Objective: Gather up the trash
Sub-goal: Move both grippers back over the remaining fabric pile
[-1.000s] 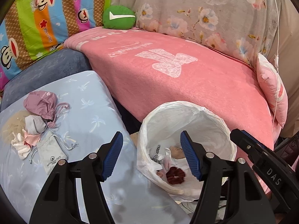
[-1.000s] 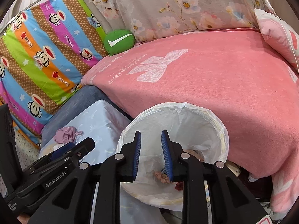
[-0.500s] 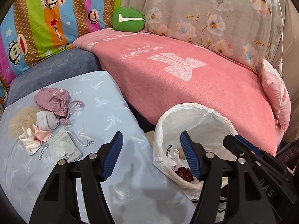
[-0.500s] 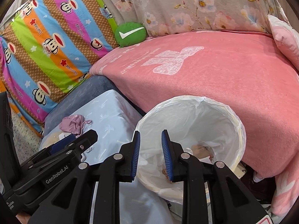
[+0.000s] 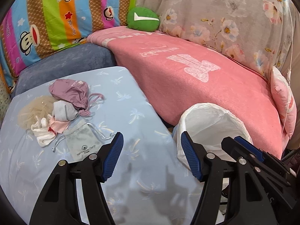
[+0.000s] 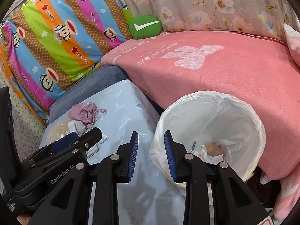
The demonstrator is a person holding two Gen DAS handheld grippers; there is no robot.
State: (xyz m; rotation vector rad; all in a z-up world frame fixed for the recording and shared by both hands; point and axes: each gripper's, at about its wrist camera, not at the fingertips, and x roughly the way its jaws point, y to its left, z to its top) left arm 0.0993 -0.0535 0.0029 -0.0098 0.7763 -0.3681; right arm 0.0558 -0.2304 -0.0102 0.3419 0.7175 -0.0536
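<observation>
My left gripper [image 5: 151, 156] is spread wide and empty; the grey pouch [image 5: 82, 142] looks soft and light, so I'd pinch its middle.

- A light blue cushion top [image 5: 131, 101] with small palm tree prints carries the things.
- Near its far left corner lie a purple string bag [image 5: 70, 91], a grey cloth [image 5: 62, 110], a fluffy cream puff [image 5: 32, 112] and white and pink cloths [image 5: 44, 131], all touching.
- A grey string pouch [image 5: 83, 142] lies just beside them.
</observation>
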